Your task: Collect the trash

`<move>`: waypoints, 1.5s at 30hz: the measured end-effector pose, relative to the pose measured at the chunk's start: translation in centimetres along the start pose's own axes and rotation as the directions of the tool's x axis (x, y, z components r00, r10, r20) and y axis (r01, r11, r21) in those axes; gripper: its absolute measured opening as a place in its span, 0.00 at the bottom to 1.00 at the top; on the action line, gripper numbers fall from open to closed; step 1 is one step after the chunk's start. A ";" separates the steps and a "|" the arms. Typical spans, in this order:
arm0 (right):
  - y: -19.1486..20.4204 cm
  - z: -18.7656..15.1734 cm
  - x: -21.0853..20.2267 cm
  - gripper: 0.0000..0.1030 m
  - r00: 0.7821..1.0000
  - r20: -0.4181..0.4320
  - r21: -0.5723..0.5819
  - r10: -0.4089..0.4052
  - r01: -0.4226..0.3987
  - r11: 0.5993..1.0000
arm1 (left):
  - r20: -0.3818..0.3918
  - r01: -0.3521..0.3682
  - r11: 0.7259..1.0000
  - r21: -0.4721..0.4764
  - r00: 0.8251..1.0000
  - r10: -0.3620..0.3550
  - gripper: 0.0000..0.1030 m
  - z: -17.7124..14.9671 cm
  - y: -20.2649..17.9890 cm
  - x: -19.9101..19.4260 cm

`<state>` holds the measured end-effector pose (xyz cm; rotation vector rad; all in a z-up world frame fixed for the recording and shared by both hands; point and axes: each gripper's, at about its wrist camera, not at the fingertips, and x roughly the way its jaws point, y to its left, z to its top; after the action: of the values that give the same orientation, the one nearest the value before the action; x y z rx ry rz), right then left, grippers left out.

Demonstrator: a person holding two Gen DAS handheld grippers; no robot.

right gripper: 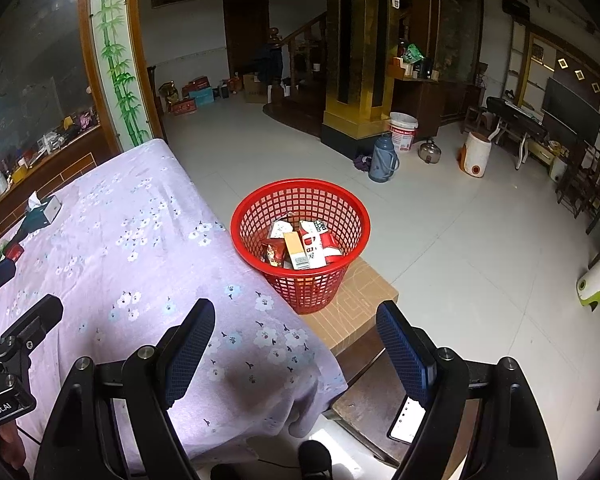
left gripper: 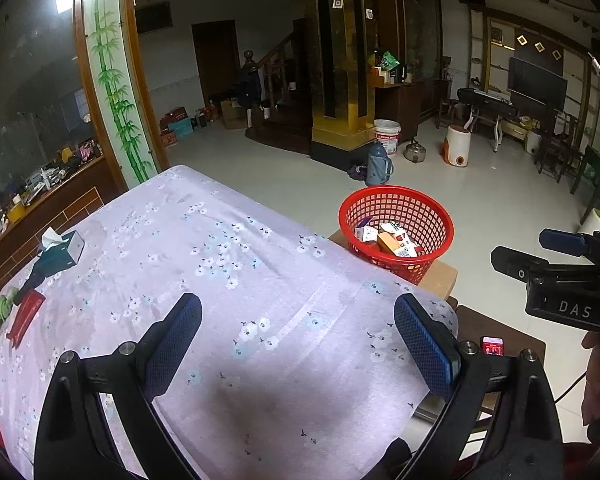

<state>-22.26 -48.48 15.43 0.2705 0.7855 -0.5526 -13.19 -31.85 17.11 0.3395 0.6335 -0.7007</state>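
Note:
A red mesh basket (left gripper: 396,227) (right gripper: 300,240) stands on a low wooden stool beside the table's right edge. Several cartons and wrappers (right gripper: 300,246) lie inside it. My left gripper (left gripper: 298,332) hangs open above the lilac flowered tablecloth (left gripper: 220,280), nothing between its blue pads. My right gripper (right gripper: 296,338) is open too, over the table's corner, with the basket just ahead of it. The right gripper (left gripper: 518,250) also shows at the right edge of the left wrist view, beyond the table's edge. A red packet (left gripper: 24,318) and something green lie at the table's far left.
A teal tissue box (left gripper: 64,250) sits near the table's left side. A phone with a lit screen (right gripper: 408,420) lies on a dark stool below the right gripper. On the tiled floor (right gripper: 440,220) beyond stand a blue thermos (right gripper: 382,158), a white bucket and a kettle.

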 end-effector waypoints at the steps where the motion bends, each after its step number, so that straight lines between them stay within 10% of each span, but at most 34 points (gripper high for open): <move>1: 0.0 0.0 0.0 0.83 1.000 0.000 0.001 0.000 0.000 1.000 | 0.000 0.001 1.000 0.000 1.000 -0.001 0.93 0.0 0.0 0.0; 45: -0.1 -0.5 0.0 0.84 1.000 -0.007 0.001 -0.012 0.012 1.000 | 0.002 0.024 1.000 -0.015 1.000 -0.024 0.93 0.2 -0.5 0.2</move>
<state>-22.59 -48.40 15.09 0.2688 0.7943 -0.5636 -13.35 -32.40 17.06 0.3181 0.6412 -0.7186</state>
